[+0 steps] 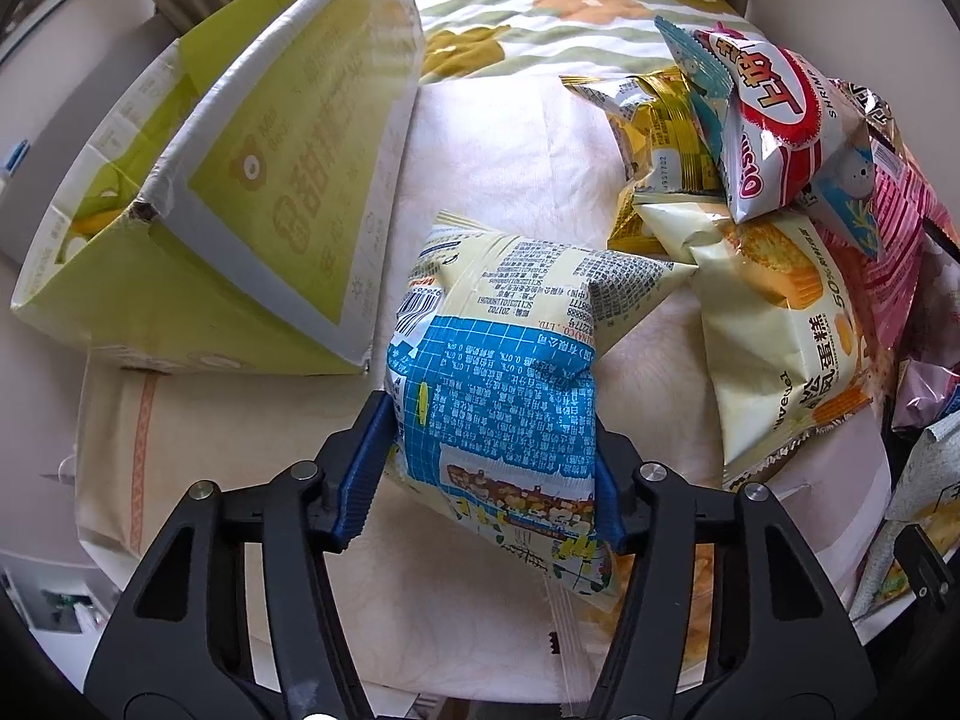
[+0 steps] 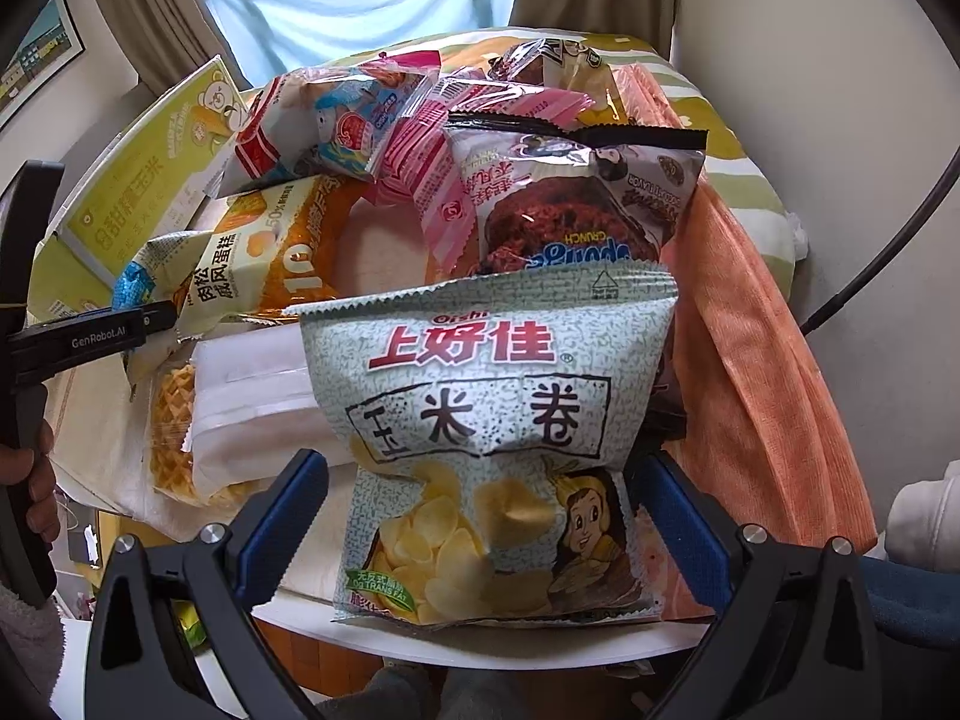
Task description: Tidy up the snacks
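Note:
My left gripper point(image 1: 489, 468) is shut on a cream-and-blue snack bag point(image 1: 498, 372), back side up, held just right of the open green cardboard box point(image 1: 240, 198). A pile of snack bags point(image 1: 774, 180) lies to the right. In the right wrist view, my right gripper point(image 2: 480, 510) has its jaws wide around a pale green Oishi corn-roll bag point(image 2: 486, 420); the pads stand beside the bag's edges, and contact is unclear. The pile point(image 2: 456, 168) lies behind it. The left gripper's arm point(image 2: 84, 336) shows at the left.
The snacks lie on a round table with a pale cloth point(image 1: 510, 150). An orange cloth point(image 2: 768, 330) hangs at the right. A waffle-pattern snack in a clear bag point(image 2: 174, 426) lies at the left. The green box point(image 2: 150, 180) stands at the back left.

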Demonstrator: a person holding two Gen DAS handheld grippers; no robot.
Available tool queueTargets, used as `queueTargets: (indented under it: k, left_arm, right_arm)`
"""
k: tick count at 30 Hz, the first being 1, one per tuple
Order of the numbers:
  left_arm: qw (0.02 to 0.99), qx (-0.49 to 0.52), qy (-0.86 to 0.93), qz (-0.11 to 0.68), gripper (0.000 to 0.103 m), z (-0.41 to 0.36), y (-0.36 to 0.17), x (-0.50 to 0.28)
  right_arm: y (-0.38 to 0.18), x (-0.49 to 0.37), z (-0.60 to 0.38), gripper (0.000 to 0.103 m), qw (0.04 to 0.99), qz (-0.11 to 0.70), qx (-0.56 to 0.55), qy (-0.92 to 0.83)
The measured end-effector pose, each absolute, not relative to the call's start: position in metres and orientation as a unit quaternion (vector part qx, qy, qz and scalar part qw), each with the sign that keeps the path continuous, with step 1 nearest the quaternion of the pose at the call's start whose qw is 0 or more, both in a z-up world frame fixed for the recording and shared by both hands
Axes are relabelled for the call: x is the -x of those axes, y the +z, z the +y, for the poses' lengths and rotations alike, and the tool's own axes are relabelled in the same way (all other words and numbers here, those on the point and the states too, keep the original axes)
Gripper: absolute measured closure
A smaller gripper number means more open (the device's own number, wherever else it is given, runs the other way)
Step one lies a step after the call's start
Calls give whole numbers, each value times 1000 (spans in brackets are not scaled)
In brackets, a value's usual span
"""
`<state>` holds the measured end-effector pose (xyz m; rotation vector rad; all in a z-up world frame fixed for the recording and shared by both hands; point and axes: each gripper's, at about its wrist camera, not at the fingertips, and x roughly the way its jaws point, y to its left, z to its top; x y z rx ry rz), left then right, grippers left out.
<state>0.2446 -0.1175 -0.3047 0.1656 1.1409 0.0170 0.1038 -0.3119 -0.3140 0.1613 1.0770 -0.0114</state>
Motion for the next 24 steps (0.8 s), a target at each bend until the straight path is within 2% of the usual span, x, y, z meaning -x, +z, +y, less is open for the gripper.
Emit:
queueTargets:
  k: [4, 8, 10, 12, 15, 24]
  left_arm:
    - [839, -79, 6, 538, 54, -117, -301, -238]
    - [843, -88, 5, 530, 55, -121, -294, -232]
    - [846, -96, 7, 525, 55, -122, -289, -228]
    - [849, -96, 6, 520, 55, -122, -284, -224]
    - [853, -95, 7, 513, 55, -122, -275, -217]
    - [868, -80, 8, 490, 55, -116, -237, -192]
  right_arm:
    - [-316, -107, -315, 2, 856, 512, -74, -7]
    - [-321, -107, -315, 18, 853, 518, -62, -7]
    - [-320, -107, -314, 22, 856, 514, -57, -8]
    - [-318, -105, -313, 34, 858, 511, -48, -10]
    - [-313, -100, -308, 43, 862, 505, -36, -16]
    - [-278, -88, -306, 47, 883, 468, -36, -21]
